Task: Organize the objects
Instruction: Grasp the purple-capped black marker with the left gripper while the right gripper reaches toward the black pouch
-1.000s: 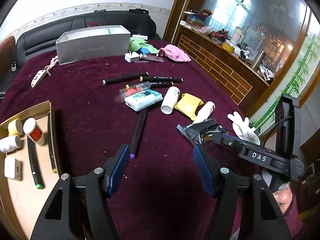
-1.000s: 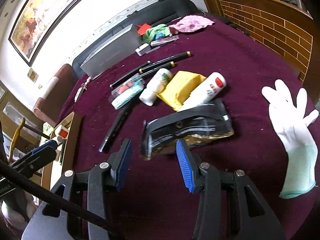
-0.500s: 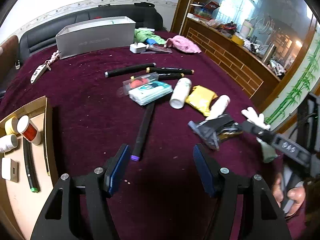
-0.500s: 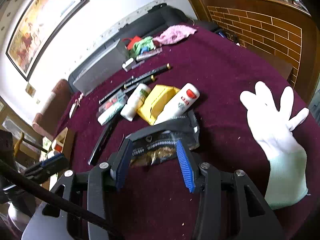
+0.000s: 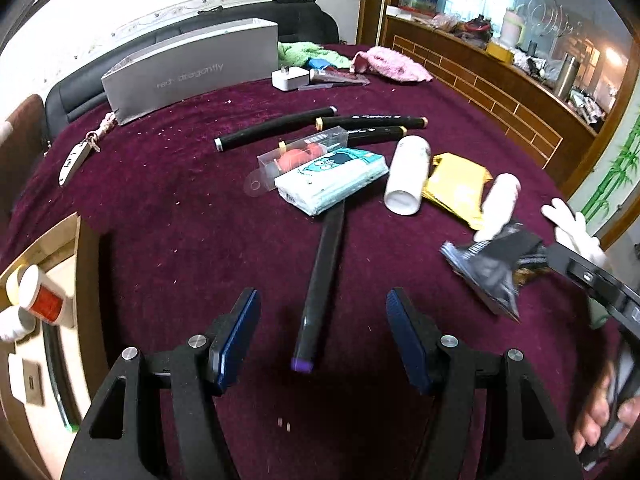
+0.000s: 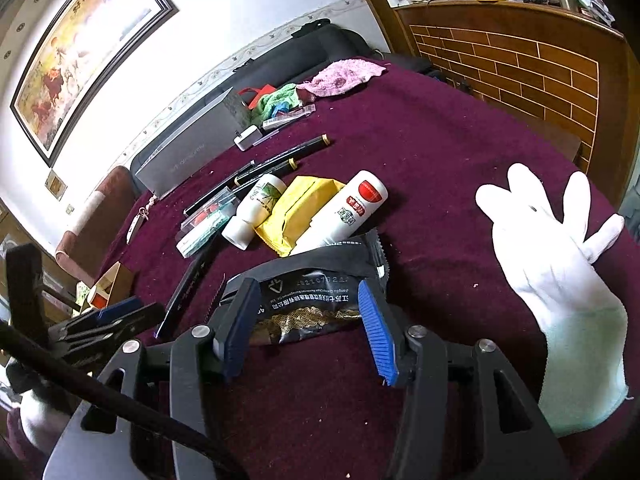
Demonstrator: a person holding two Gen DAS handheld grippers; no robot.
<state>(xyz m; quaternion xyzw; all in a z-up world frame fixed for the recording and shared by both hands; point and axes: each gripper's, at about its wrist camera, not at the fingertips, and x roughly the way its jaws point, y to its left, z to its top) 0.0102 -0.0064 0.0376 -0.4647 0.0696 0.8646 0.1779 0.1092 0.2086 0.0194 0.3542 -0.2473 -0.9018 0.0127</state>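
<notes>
Right gripper (image 6: 308, 320), jaws just widening, straddles black packet (image 6: 320, 292) near table's right edge. Left gripper (image 5: 322, 336) half-open, empty, over marker (image 5: 324, 268). Centre pads, then squeeze w/ care.

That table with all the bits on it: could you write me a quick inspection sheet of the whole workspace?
Surface: table under a dark red cloth with crumbs.
Job's things: black marker lying ahead of the left gripper; black packet; tissue pack; two white bottles; yellow packet; cardboard tray partly filled.
Clutter: grey box, white glove, pink cloth, charger, keys.
Grippers: left gripper open, holding nothing; right gripper has just been opening, its pads either side of the black packet.
Cables: black cable crossing the right view.
Surroundings: sofa, painting, brick-patterned counter.
</notes>
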